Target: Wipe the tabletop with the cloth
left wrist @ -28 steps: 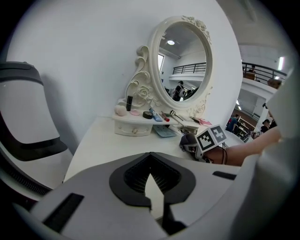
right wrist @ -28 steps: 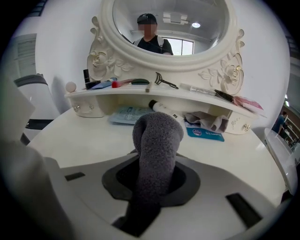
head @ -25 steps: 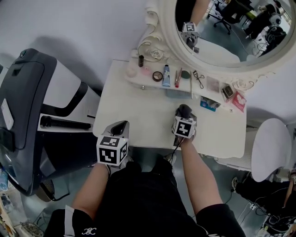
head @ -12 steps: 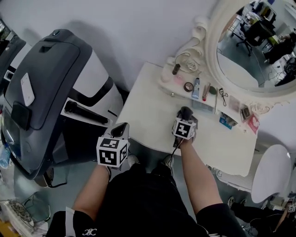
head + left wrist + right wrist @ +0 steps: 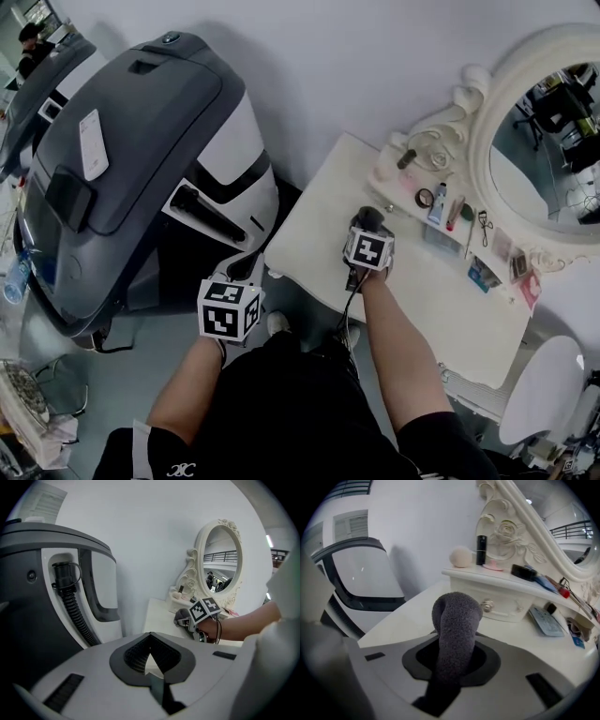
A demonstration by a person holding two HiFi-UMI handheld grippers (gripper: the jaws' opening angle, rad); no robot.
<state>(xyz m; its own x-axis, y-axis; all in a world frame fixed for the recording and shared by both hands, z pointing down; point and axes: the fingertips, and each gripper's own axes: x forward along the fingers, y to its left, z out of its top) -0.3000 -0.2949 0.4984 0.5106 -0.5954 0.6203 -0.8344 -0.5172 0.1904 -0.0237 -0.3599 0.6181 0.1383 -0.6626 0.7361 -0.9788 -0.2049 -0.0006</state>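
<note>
Pinching the cloth, the right tongs are hovering over the bench; the left tongs are hanging pressed together beside it.

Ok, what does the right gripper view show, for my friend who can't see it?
The right gripper is shut on a fuzzy grey cloth that sticks up over a white tabletop. Behind it, a little shelf under an ornate mirror frame holds makeup things.

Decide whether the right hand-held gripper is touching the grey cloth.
Touching. The right gripper view shows the grey cloth clamped between the jaws of the right hand-held gripper.
</note>
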